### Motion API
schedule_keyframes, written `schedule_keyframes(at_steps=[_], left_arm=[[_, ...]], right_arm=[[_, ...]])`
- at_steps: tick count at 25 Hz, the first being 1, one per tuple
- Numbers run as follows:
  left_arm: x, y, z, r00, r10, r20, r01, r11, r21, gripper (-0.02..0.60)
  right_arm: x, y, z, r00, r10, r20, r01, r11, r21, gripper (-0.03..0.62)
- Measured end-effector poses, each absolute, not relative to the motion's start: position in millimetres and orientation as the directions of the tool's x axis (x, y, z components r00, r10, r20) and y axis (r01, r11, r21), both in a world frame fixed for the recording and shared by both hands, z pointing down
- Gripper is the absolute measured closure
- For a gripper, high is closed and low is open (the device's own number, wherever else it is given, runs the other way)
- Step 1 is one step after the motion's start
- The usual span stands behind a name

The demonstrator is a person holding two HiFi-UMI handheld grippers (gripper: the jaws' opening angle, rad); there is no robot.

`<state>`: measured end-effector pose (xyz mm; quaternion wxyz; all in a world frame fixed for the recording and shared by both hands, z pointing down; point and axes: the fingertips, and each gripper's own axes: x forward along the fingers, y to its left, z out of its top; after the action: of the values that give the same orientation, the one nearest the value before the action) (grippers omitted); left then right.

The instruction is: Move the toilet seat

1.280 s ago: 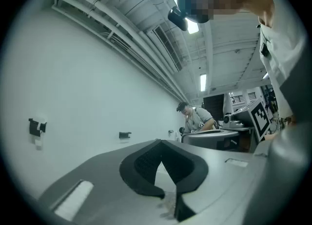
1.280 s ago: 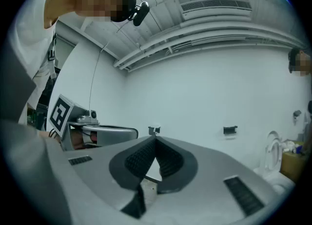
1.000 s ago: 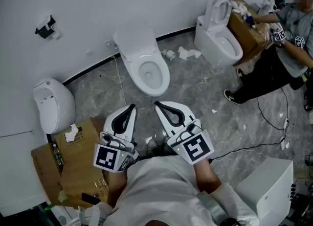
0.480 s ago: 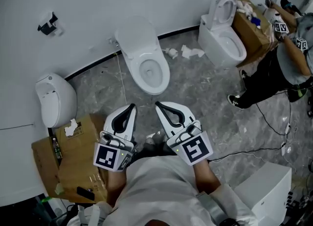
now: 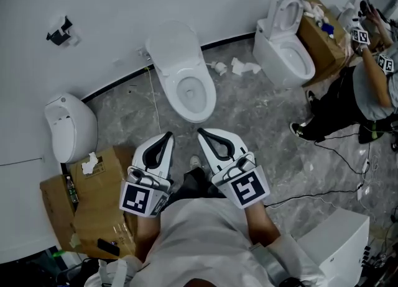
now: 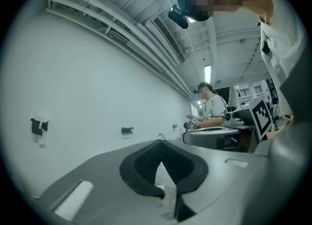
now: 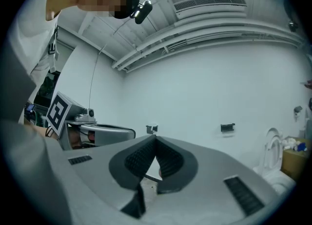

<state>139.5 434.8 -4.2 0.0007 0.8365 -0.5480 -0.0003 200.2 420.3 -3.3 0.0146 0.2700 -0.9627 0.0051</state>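
Two Grippers Pressed Shut, Held Clear of the Toilet

1. Tool state. The left gripper (image 5: pixel 166 138) and the right gripper (image 5: pixel 203 134) are held side by side, close to the person's chest. In the left gripper view and in the right gripper view the ribbed pads meet at the tips, with nothing pinched between them.

2. Markings. Each gripper carries a cube with a black-and-white square marker, the left cube (image 5: pixel 138 199) and the right cube (image 5: pixel 247 189). Both markers are patterns, not lettering.

3. Task item. The middle toilet (image 5: pixel 189 115) stands against the white wall, ahead of both grippers and apart from them. Its lid (image 5: pixel 176 46) is raised toward the wall. The toilet seat (image 5: pixel 204 100) appears to lie flat on the bowl rim.

4. Surroundings. A second toilet (image 5: pixel 273 56) stands at the right with its ring lifted. A cardboard box (image 5: pixel 102 208) sits at the lower left. Another person (image 5: pixel 370 90) works at the far right.
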Motion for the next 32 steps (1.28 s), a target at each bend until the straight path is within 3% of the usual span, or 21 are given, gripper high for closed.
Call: schedule_keyframes(at_steps=[32], left_arm=[[64.8, 295.0, 10.0, 0.463, -0.886, 0.0, -0.886, -0.463, 0.029, 0.581]], right_arm=[[119.5, 284.0, 5.9, -0.831, -0.55, 0.084, -0.549, 0.835, 0.038, 0.591]])
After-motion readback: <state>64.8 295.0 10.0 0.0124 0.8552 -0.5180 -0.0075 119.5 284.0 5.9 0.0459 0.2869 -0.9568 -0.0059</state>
